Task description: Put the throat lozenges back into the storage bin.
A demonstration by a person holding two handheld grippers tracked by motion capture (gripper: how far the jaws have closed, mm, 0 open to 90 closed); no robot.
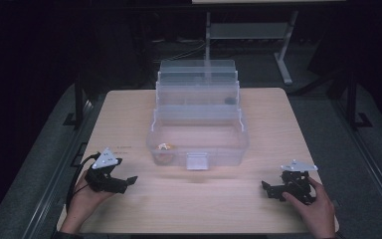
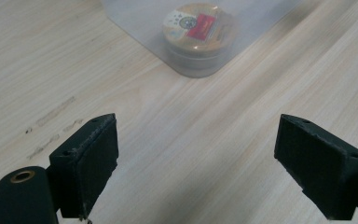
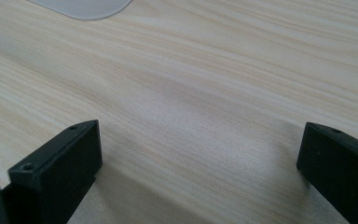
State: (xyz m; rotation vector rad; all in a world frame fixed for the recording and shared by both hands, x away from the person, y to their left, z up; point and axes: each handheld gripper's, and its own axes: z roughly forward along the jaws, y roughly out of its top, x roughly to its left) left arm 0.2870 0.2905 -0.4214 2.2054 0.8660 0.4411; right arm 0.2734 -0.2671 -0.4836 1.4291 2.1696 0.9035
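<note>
- High view: left gripper point(image 1: 129, 180) and right gripper point(image 1: 267, 187) rest low on the wooden table point(image 1: 129, 114), either side of a clear tiered box point(image 1: 199, 144).
- Left gripper view: jaws wide apart, empty; a round tin point(image 2: 199, 35) (red label) sits inside the box's near corner.
- Right gripper view: jaws spread wide, nothing between them.

Table point(image 1: 129, 109): pale wood, fine straight grain; tiered box point(image 1: 197, 134): clear, frosted plastic. Round tin point(image 2: 199, 29): gold lid, red label, small emblem; gripper jaws: matte black; plates point(image 1: 105, 159): grey.

Left gripper point(image 1: 127, 181) jaws apart, right gripper point(image 1: 270, 190) seemingly likewise
</note>
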